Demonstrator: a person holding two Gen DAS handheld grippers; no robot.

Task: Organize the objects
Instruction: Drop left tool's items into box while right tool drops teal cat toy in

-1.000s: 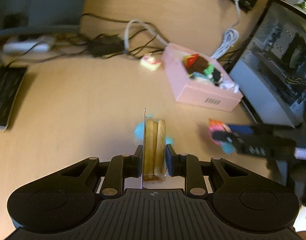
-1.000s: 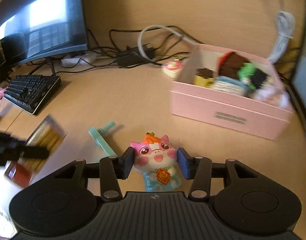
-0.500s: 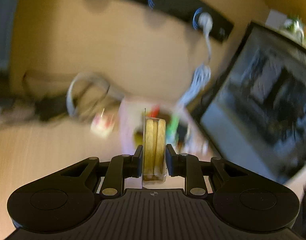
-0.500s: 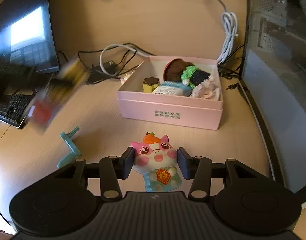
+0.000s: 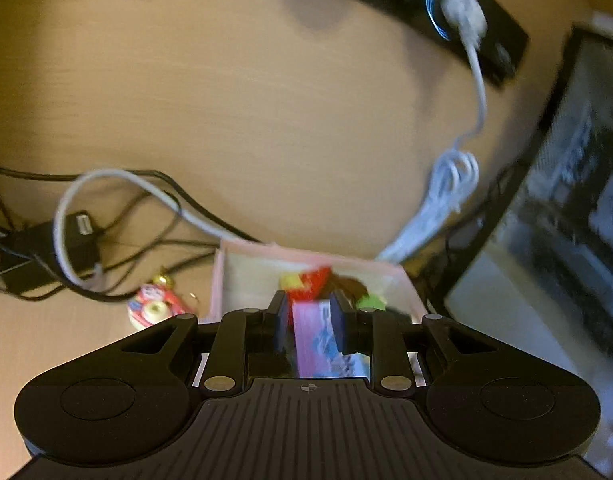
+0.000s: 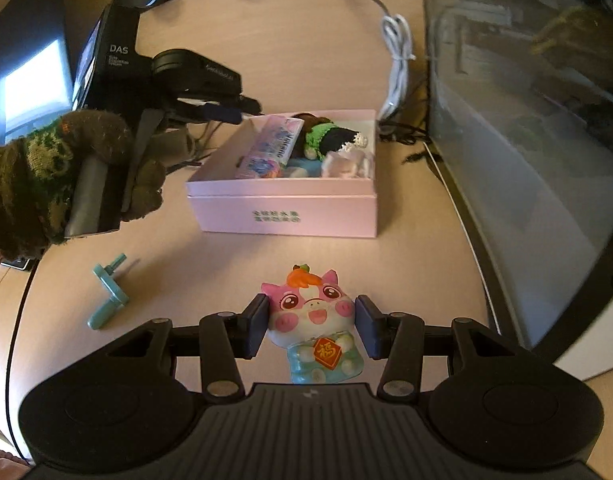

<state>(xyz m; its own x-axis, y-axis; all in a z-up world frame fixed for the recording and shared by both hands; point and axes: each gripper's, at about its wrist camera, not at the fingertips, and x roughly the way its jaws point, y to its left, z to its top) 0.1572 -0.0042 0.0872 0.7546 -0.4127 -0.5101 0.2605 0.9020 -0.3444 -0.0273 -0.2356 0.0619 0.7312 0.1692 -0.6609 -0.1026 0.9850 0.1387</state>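
Two hand-held grippers at the pink box

Several small items fill the pink box (image 6: 282, 204), which sits open-topped on the counter (image 6: 234, 264). A pink printed packet (image 6: 272, 146) leans along its left inner wall, and beside it lie a green and black knitted toy (image 6: 330, 138) and a crumpled pale wrapper (image 6: 348, 164). From the left wrist view, something red and yellow (image 5: 306, 280) shows further back in the box, though blur hides what it is.

The left hand-held gripper (image 5: 308, 322) hovers over the box with its fingers apart, and the packet shows in the gap below them without being pinched. In the right wrist view that gripper's fingers reach toward the box's back left corner, held by a gloved left hand (image 6: 58, 176).

The right hand-held gripper (image 6: 311, 330) is clenched on a pink pig toy (image 6: 312, 320), one pad against each side of its head, in front of the box and apart from it. A teal crank-shaped piece (image 6: 108, 292) lies on the counter left of the pig. A small pink and white trinket (image 5: 152, 308) rests just outside the box's left wall, near a tangle of cables (image 5: 106, 224).
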